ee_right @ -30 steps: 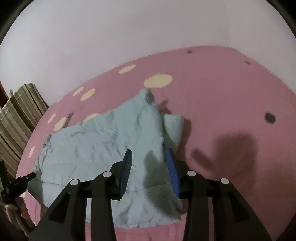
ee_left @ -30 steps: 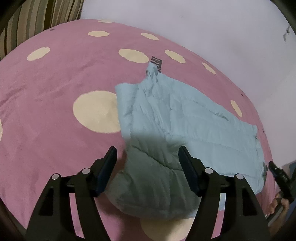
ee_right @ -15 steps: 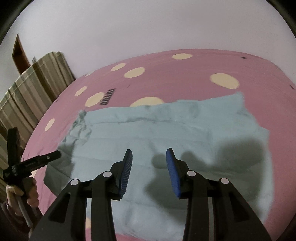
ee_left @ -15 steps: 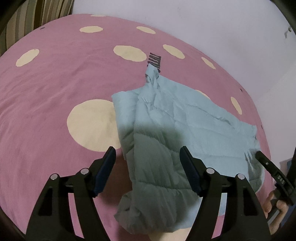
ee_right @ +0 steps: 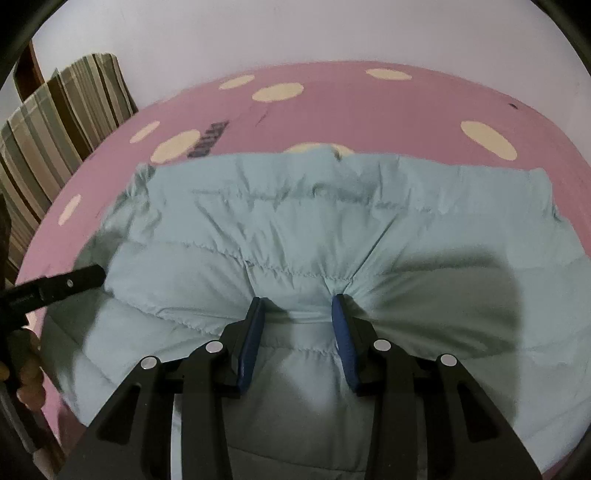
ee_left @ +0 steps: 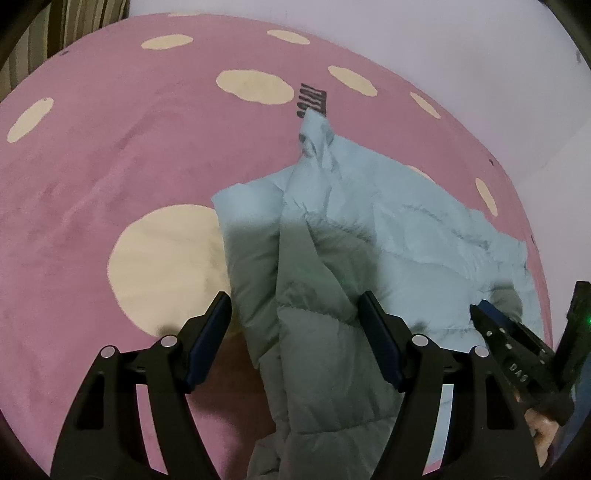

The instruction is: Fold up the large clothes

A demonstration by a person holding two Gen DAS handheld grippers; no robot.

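A light blue quilted jacket lies on a pink bed cover with cream dots. In the left wrist view my left gripper is open, its jaws wide apart, over the near folded edge of the jacket. My right gripper shows at the right edge. In the right wrist view the jacket fills the middle, and my right gripper presses into it with its jaws apart and a bunch of fabric puckered between them. My left gripper's tip shows at the left.
A striped cushion or headboard stands at the far left of the bed. A white wall runs behind the bed. A dark printed label marks the cover beyond the jacket's far tip.
My right gripper has swung over the jacket and dropped onto it, bunching fabric between its jaws. My left gripper has moved closer over the jacket's near edge.
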